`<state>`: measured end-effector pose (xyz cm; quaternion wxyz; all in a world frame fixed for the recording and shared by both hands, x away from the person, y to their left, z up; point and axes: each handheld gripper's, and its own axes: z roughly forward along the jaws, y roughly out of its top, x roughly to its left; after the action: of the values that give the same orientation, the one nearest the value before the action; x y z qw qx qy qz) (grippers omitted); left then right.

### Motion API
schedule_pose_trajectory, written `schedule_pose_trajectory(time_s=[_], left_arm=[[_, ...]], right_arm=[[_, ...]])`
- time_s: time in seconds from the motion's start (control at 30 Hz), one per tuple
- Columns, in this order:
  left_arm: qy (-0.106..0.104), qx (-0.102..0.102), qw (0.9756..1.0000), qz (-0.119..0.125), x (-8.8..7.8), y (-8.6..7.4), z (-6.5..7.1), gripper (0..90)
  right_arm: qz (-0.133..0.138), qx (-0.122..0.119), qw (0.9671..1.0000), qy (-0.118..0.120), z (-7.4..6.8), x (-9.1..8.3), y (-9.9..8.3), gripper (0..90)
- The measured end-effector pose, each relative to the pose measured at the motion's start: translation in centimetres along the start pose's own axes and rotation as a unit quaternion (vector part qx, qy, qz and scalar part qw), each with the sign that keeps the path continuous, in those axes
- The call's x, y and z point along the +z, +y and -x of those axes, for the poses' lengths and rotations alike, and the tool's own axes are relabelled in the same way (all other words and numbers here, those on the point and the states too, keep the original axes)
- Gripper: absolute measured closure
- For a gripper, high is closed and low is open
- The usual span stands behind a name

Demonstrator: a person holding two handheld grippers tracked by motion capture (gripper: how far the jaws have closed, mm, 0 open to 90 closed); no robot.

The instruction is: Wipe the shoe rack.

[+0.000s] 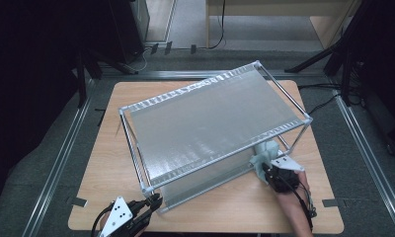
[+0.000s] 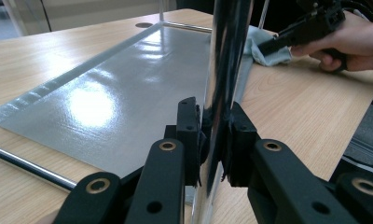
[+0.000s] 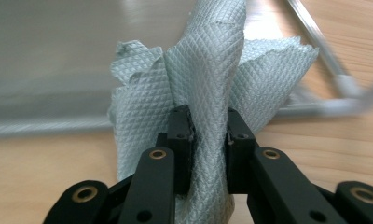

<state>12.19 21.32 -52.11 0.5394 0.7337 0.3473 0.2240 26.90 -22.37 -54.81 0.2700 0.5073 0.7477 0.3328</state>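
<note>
At the near-left corner of the tabletop (image 1: pixel 106 148), the left hand-held gripper (image 1: pixel 153 202) is clamped on the chrome corner post (image 2: pixel 222 93) of a two-tier metal rack (image 1: pixel 210 123), both pads pressed against the upright tube, apparently to steady the frame. The rack sits skewed across the tabletop, with a grey upper shelf (image 1: pixel 210 118) on thin rails and a glossy grey lower shelf (image 2: pixel 110 98) close to the wood. Further right, at the rack's near-right end, the right hand-held gripper (image 1: pixel 267 170) pinches a bunched pale blue-green cloth (image 3: pixel 198 93) tightly between its pads; the folds fan out above the jaws. The cloth lies at the edge of the lower shelf, touching or just beside it near the thin rail and foot there. Judging by this, the wiping is under way at the lower tier's right end. How much of that shelf is already clean cannot be told, since no dirt or streaks are visible; the upper shelf and the rails probably remain to be wiped.
</note>
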Motion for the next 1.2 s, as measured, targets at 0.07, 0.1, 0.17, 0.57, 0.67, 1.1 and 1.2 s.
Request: schedule_pose_trajectory(time_s=[0.07, 0.1, 0.17, 0.57, 0.67, 1.1, 1.2], left_arm=[[-0.002, -0.003, 1.0, -0.001, 0.0, 0.0, 0.0, 79.7], [-0.003, -0.004, 1.0, 0.0, 0.0, 0.0, -0.1, 79.6], [-0.004, -0.005, 1.0, 0.0, 0.0, -0.1, -0.1, 79.6], [-0.004, -0.01, 0.9999, 0.0, 0.0, -0.2, -0.1, 79.6], [-0.003, -0.008, 1.0, -0.002, -0.1, -0.2, -0.2, 79.6], [0.001, -0.012, 0.9999, -0.005, 0.2, 0.0, 0.4, 79.6], [-0.001, -0.01, 0.9999, -0.005, 0.6, 0.0, 1.0, 79.6]], right_arm=[[0.009, 0.011, 0.9996, -0.026, 0.6, -0.2, 0.4, 78.0], [0.022, 0.016, 0.9992, -0.03, 0.8, -0.4, 0.8, 78.0], [0.052, 0.026, 0.9978, -0.033, 1.1, -0.9, 1.7, 78.1], [0.026, 0.016, 0.9981, -0.055, 2.4, 2.5, 1.6, 79.6], [0.023, 0.013, 0.9986, -0.046, 2.1, 2.2, 1.4, 79.8], [0.024, 0.0, 0.9996, -0.015, -3.3, 0.4, 0.3, 80.2], [0.024, -0.022, 0.9994, 0.009, -6.1, 0.3, 0.2, 80.2]])
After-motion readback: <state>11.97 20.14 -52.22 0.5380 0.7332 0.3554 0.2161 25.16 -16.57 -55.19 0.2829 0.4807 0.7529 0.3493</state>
